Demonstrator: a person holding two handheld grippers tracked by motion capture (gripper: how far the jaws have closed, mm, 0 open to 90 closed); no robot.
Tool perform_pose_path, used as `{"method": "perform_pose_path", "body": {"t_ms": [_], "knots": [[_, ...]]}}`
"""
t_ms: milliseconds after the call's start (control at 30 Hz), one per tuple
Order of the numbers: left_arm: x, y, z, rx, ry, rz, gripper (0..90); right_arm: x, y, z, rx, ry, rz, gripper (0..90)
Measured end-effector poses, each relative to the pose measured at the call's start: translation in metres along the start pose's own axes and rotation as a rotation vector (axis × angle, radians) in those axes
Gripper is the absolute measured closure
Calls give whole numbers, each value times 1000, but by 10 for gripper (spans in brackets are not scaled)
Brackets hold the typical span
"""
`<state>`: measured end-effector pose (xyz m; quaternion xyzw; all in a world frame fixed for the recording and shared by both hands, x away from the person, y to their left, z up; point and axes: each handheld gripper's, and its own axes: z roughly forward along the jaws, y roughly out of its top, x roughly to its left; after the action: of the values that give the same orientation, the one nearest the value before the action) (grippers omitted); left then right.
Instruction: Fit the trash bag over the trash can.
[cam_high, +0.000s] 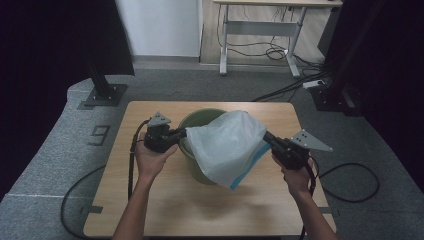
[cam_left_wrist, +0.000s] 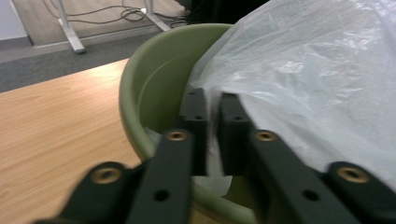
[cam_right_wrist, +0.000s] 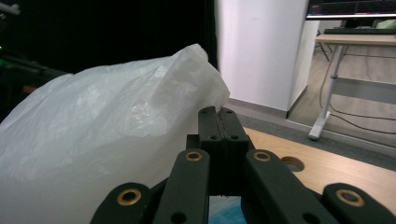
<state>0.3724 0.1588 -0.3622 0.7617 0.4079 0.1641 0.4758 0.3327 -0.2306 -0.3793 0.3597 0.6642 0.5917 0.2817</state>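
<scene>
A translucent white plastic bag with a blue strip at its lower edge is stretched over a green bucket in the middle of the wooden table. My left gripper is shut on the bag's left edge, just above the bucket's rim. My right gripper is shut on the bag's right edge. In the left gripper view the left gripper pinches the bag by the bucket rim. In the right gripper view the right gripper clamps the bag.
A desk frame with loose cables stands on the floor beyond the table. Black stand bases flank the table's far corners. A cable hole sits in the tabletop near the right gripper.
</scene>
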Motion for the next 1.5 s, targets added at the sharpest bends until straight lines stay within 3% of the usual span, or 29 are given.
{"method": "perform_pose_path", "body": {"t_ms": [67, 167, 367, 533, 633, 767, 933, 1133, 1300, 1500], "knots": [[0, -1, -7, -21, 37, -13, 627, -1, 4, 0, 0, -13, -5, 887], [3, -4, -26, -54, 34, -11, 501, -5, 6, 0, 12, -32, 3, 887], [4, -11, -49, -83, 3, 10, 409, -11, 3, 0, 30, -64, 28, 887], [1, -13, -53, -72, -30, 27, 376, -11, 2, 3, 37, -69, 28, 887], [-10, -11, -53, -78, -45, 43, 373, -8, 2, 5, 46, -64, 14, 887], [-31, -7, -49, -68, -79, 86, 374, -5, 1, 7, 49, -58, 10, 887], [-51, -5, -38, -42, -139, 111, 374, 0, 0, 7, 43, -38, 10, 887], [-67, -4, -23, -17, -151, 139, 345, 14, -3, 5, 36, 4, -10, 887], [-80, -3, -10, 11, -164, 195, 286, 22, -3, 7, 38, 23, -26, 887], [-88, 0, 8, 79, -182, 221, 249, 31, -1, 10, 36, 47, -33, 887]]}}
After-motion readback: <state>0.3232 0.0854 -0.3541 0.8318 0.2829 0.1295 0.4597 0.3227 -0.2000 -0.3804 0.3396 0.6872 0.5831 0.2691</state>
